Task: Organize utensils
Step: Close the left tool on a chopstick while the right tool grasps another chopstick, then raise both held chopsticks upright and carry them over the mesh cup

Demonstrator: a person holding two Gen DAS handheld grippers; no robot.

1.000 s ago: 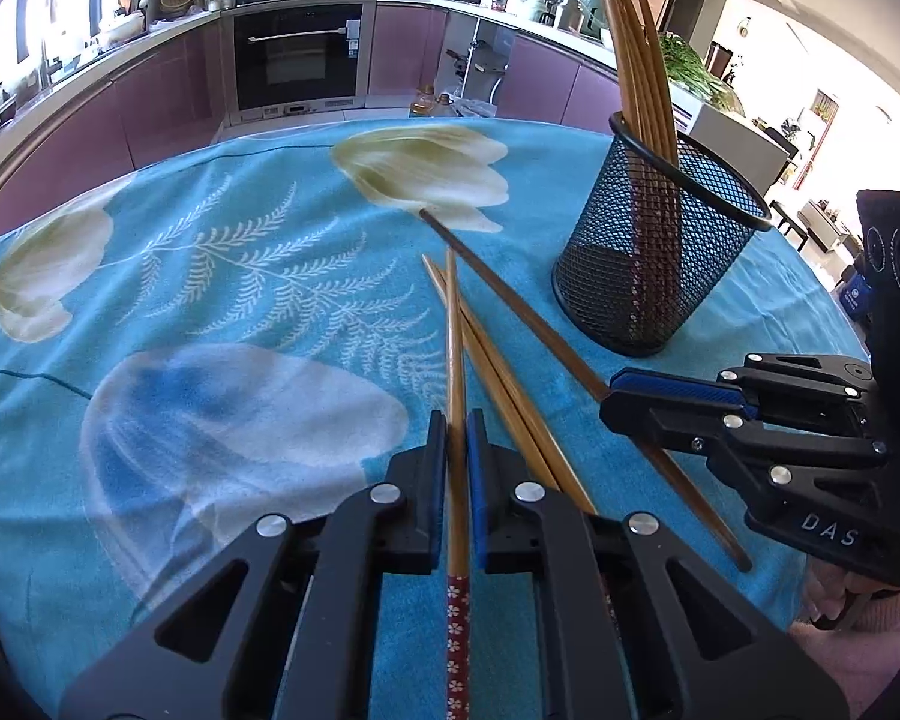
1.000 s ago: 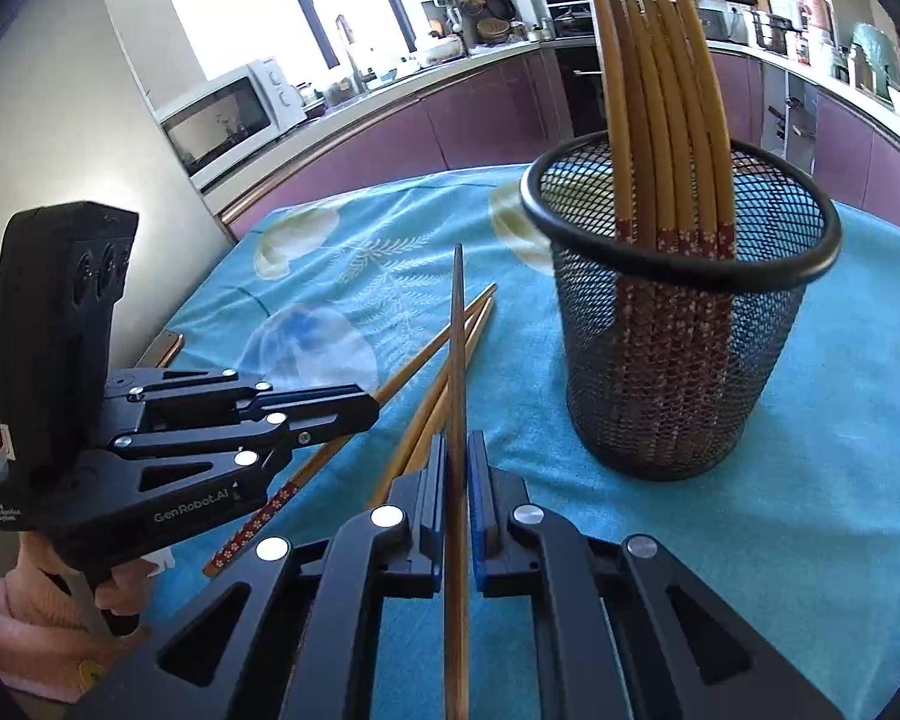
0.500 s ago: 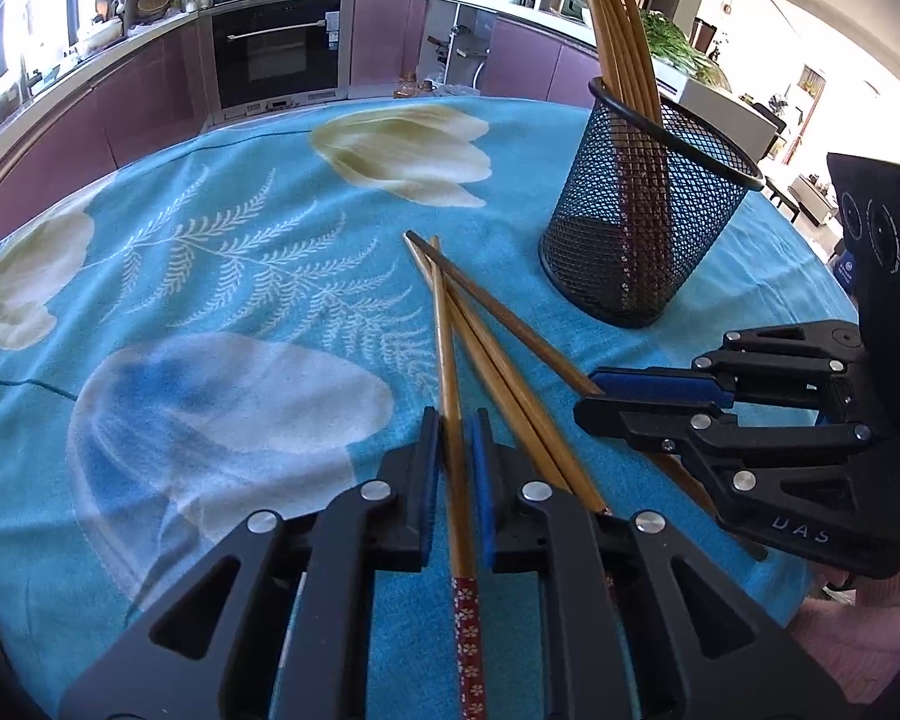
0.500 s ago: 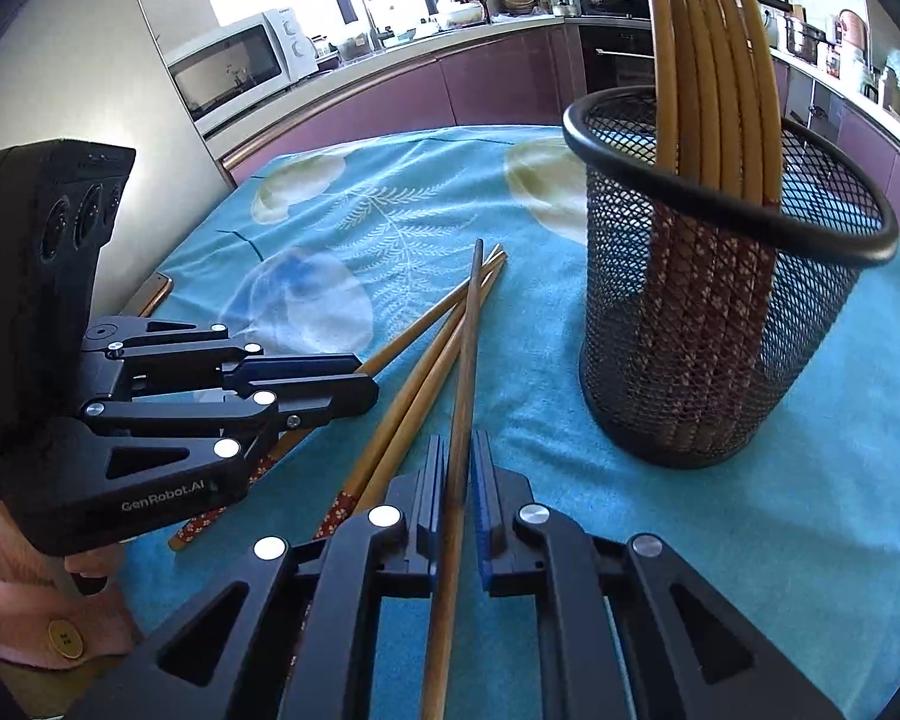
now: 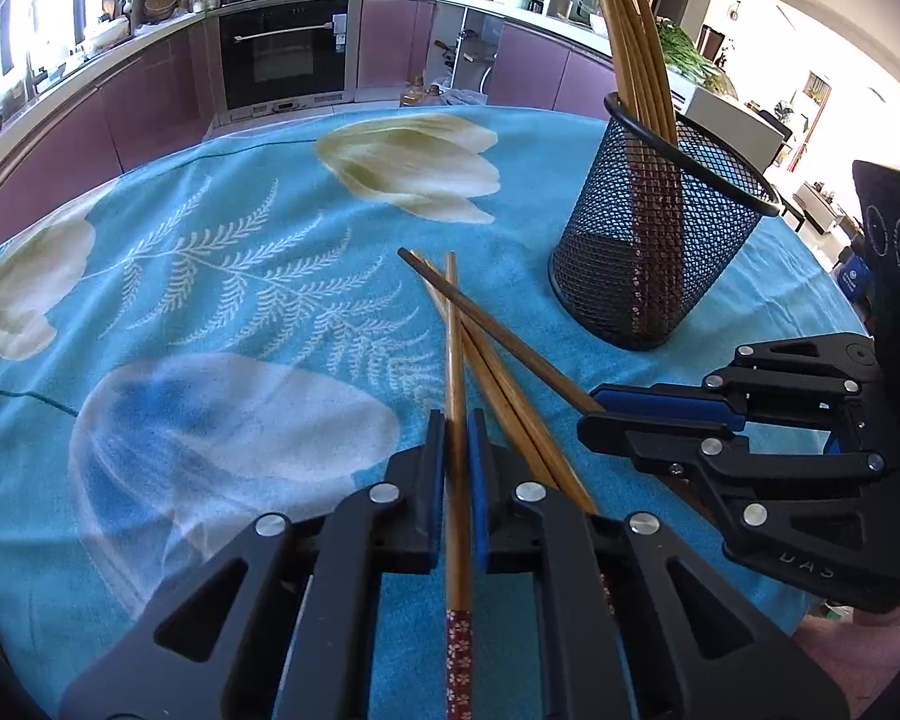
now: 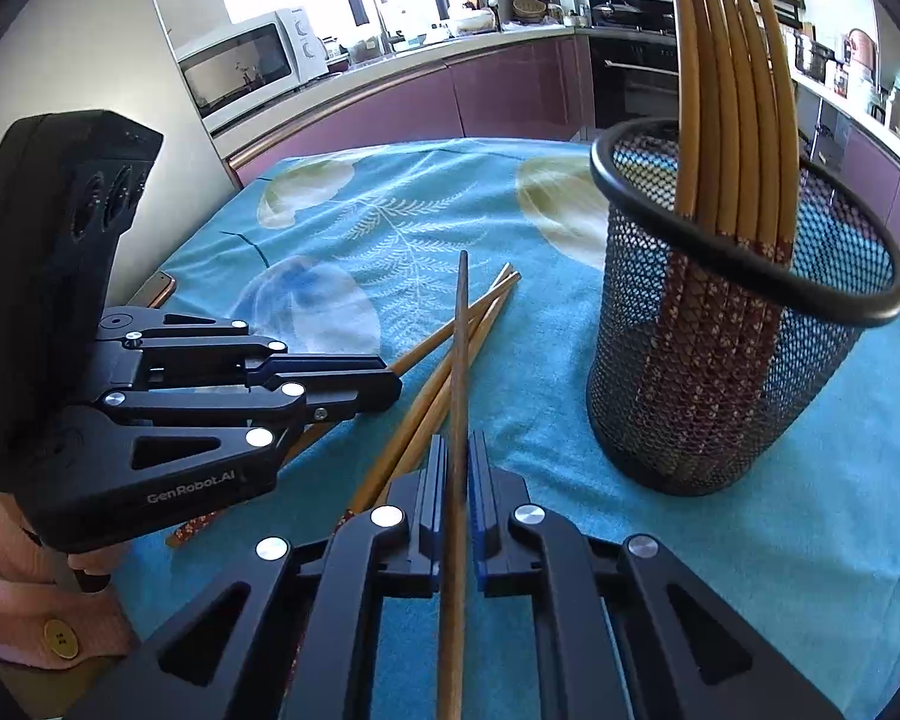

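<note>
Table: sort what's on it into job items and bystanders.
Job:
- chopstick in left tool
- chopstick in right tool
- two loose chopsticks
- mesh cup with chopsticks

Bystanders:
- phone
- microwave
- oven

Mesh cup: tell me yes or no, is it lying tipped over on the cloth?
No, the mesh cup stands upright on the cloth with chopsticks standing in it.

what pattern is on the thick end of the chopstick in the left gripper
Dark red with small pale flowers on the chopstick, clearest in the left wrist view.
</note>
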